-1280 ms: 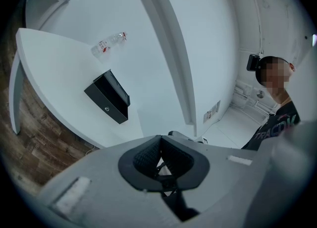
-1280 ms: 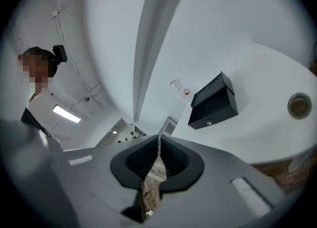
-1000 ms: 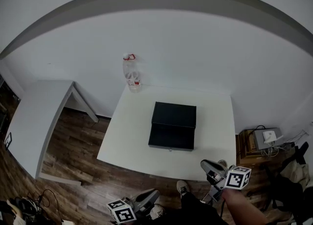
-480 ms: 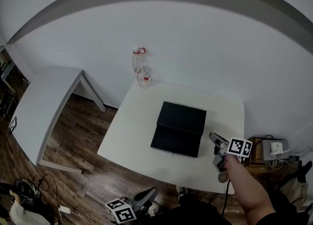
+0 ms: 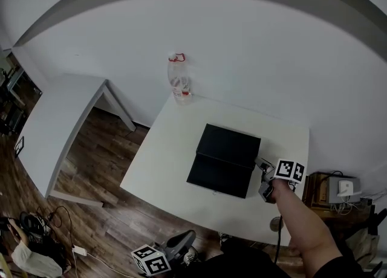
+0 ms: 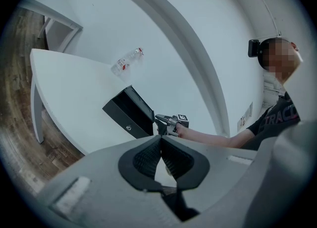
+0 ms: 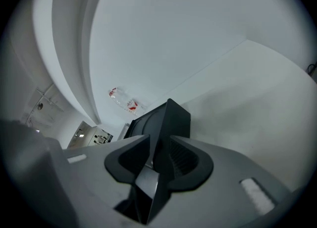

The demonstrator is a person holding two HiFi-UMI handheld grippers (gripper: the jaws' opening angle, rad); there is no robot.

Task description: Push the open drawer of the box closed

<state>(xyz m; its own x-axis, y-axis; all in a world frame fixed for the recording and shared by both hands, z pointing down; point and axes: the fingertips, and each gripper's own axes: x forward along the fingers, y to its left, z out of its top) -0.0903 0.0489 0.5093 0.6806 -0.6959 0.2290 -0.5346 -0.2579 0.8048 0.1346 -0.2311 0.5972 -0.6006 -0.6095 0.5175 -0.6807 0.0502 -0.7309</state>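
Right gripper [image 5: 262, 177]: jaws wide apart, having just been opening, and holding nothing. A corner edge of the box [image 5: 230, 145] shows in the gap ahead of them, with the pads not pressing on it. It sits over the table [image 5: 162, 162], just beside the right end of the box where the drawer [image 5: 219, 177] stands out. It was probably brought there to set a jaw against the drawer front for the push. Left gripper [image 5: 188, 238]: jaws shut together and empty, held low off the near table edge, well apart from the box and seemingly idle. Drawer: pulled out toward the person, not yet closed, its front face unobstructed. Box: black, near the table's middle, with nothing behind to brace it, so a hard push may slide it toward the wall. Bottle [image 5: 179, 81]: clear plastic, at the far table edge, apart from the box and no obstacle. Side table [image 5: 54, 122]: grey, to the left, well apart.
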